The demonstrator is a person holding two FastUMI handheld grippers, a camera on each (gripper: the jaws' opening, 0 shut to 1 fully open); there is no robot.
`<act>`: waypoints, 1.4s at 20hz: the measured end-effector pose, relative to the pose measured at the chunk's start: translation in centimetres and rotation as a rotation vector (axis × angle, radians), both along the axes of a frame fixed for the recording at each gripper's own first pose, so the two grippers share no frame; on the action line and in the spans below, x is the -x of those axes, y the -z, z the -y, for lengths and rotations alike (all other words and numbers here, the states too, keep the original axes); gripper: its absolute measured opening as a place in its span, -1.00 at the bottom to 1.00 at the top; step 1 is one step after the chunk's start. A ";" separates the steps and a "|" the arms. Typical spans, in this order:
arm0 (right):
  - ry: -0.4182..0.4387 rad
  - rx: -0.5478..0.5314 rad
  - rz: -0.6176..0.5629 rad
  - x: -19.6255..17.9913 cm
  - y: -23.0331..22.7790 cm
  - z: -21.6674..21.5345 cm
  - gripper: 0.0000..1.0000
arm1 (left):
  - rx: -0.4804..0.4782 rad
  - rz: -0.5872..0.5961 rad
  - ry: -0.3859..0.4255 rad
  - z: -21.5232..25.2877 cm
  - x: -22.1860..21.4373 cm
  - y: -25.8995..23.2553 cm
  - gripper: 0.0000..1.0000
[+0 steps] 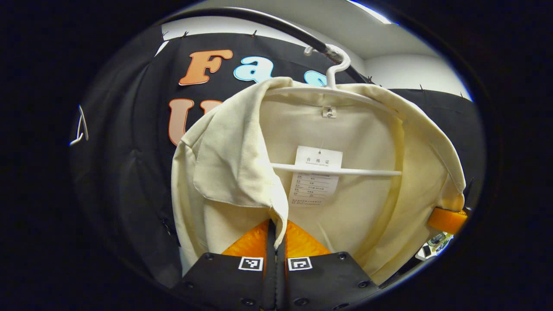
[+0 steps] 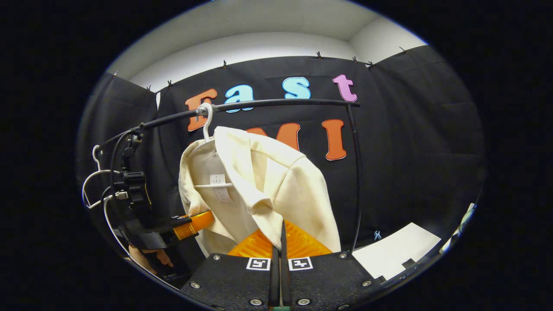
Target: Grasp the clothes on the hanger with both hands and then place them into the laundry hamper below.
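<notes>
Both my grippers, left (image 1: 276, 235) and right (image 2: 280, 235), pinched the shirt's (image 1: 345, 207) front edges below the hanger (image 1: 335, 93); pulling down could snag it.

Black clothes rail (image 2: 281, 103), empty white hanger (image 2: 93, 181), white sheet (image 2: 397, 248).

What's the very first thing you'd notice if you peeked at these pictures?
A big cream jacket hangs open on a white hanger from a black rail in the middle of the booth. Orange fingers pinch its front edges: the left tool is shut on one edge and the right tool on the other.
</notes>
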State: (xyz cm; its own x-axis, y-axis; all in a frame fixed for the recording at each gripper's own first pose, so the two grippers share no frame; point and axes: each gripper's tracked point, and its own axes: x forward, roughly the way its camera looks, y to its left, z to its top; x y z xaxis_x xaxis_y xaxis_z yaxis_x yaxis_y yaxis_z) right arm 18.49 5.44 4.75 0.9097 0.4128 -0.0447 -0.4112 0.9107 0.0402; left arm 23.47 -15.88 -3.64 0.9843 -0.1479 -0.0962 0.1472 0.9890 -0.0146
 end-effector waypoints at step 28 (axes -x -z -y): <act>0.208 -0.035 0.243 -3.3 -14.0 6.4 -1.00 | -0.102 0.288 -0.211 -18.2 4.2 -17.1 -0.87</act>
